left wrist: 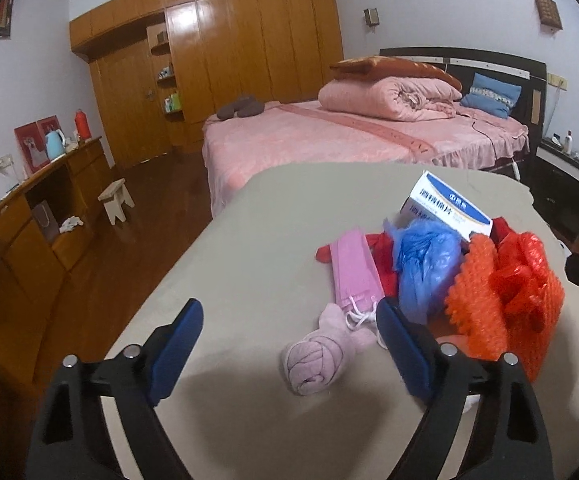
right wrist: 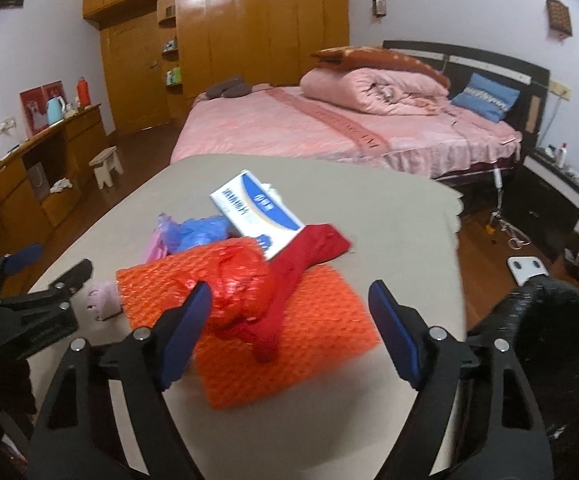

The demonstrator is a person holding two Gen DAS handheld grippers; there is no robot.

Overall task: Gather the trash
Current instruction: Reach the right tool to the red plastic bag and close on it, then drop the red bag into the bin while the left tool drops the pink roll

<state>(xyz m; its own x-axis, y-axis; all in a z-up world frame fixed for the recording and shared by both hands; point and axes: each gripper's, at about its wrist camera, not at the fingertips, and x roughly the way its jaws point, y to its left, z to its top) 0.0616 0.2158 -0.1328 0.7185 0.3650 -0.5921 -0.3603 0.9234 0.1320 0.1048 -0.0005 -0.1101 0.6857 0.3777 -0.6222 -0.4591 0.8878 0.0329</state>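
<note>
Both my tongs gape with nothing held, left gripper over the pink sock roll, right gripper over the red plastic bag heaped on the orange mesh on the table: I'd likely snag that mesh too.

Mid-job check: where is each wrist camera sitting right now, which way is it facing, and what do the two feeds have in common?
Left wrist: behind the open left gripper, looking down across the beige table at a rolled pink cloth; only its fingers show.
Right wrist: behind the open right gripper, over the orange mesh sheet and red plastic bag; the left gripper shows at its left edge.
Shared: the trash pile with the white and blue box, the bed, the wardrobe.
</note>
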